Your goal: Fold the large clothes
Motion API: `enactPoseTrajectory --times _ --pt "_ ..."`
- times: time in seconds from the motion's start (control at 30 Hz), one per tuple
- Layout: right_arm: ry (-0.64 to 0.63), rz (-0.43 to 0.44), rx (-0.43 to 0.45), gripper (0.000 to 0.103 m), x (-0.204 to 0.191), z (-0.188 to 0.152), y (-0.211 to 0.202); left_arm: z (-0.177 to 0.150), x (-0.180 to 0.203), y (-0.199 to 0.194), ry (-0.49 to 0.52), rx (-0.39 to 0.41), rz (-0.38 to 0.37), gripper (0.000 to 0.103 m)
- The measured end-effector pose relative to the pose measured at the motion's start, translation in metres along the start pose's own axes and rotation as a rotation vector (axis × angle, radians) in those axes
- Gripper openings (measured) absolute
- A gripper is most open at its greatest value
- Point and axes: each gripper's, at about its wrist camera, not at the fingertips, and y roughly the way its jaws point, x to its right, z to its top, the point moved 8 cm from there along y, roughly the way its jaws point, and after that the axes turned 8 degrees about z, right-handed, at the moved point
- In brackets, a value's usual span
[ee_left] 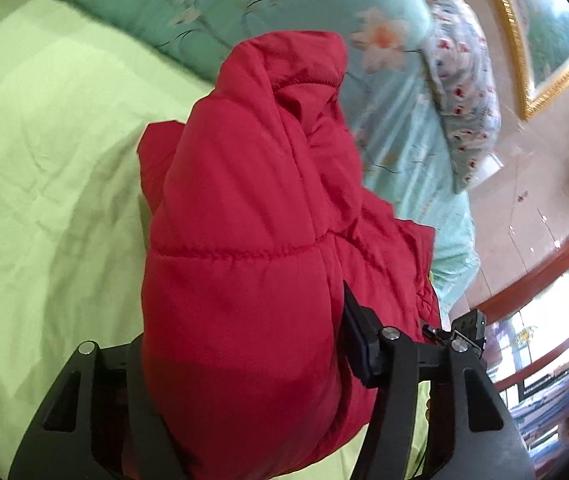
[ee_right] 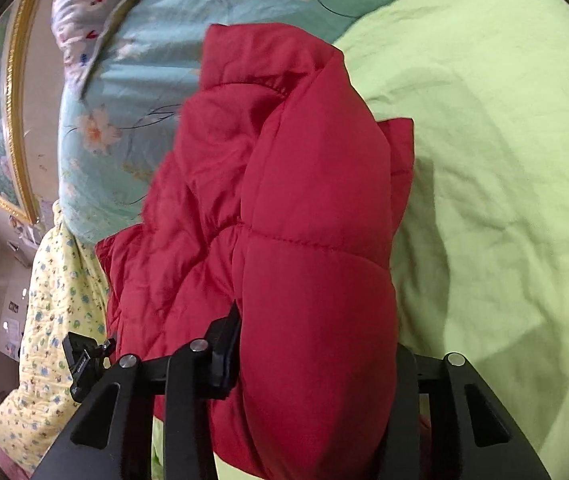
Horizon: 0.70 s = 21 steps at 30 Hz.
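A red puffy quilted jacket (ee_left: 252,220) lies bunched on a light green bedsheet (ee_left: 44,160). In the left wrist view my left gripper (ee_left: 240,344) is shut on a thick fold of the jacket, which bulges between the fingers and hides the left fingertip. In the right wrist view the same jacket (ee_right: 284,220) fills the centre. My right gripper (ee_right: 316,344) is shut on another thick fold, and its right fingertip is hidden by the cloth. The other gripper's black body (ee_left: 472,332) shows just past the jacket in each view (ee_right: 84,356).
A teal floral quilt (ee_left: 284,12) and a flowered pillow (ee_left: 464,80) lie beyond the jacket. A yellow patterned cloth (ee_right: 56,300) lies at the bed's side. A gold-framed picture (ee_left: 544,40) hangs on the wall, and a window with a wooden frame (ee_left: 544,300) is nearby.
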Motion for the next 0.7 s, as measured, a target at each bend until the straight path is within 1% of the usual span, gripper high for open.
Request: enactPoseTrajectory --times 0.1,0.27,0.47,0.63,0.7 --pt "-0.027 0.013 -0.007 0.039 -0.014 -0.015 -0.024 -0.021 0.007 -0.024 0.015 -0.006 -0.018 0.058" --pt "-0.043 0.007 -0.034 0.039 -0.026 -0.053 -0.060 -0.061 0.010 -0.051 0.007 -0.027 -0.037 0.057" --pt "-0.031 0.008 -0.054 0.039 -0.029 -0.096 -0.084 -0.102 0.009 -0.079 0.001 -0.042 -0.050 0.057" --pt "-0.030 0.014 -0.053 0.039 -0.035 -0.119 -0.097 -0.128 0.006 -0.096 -0.011 -0.056 -0.060 0.057" --pt "-0.028 0.017 -0.052 0.039 -0.036 -0.126 -0.100 -0.134 0.004 -0.098 -0.011 -0.059 -0.053 0.057"
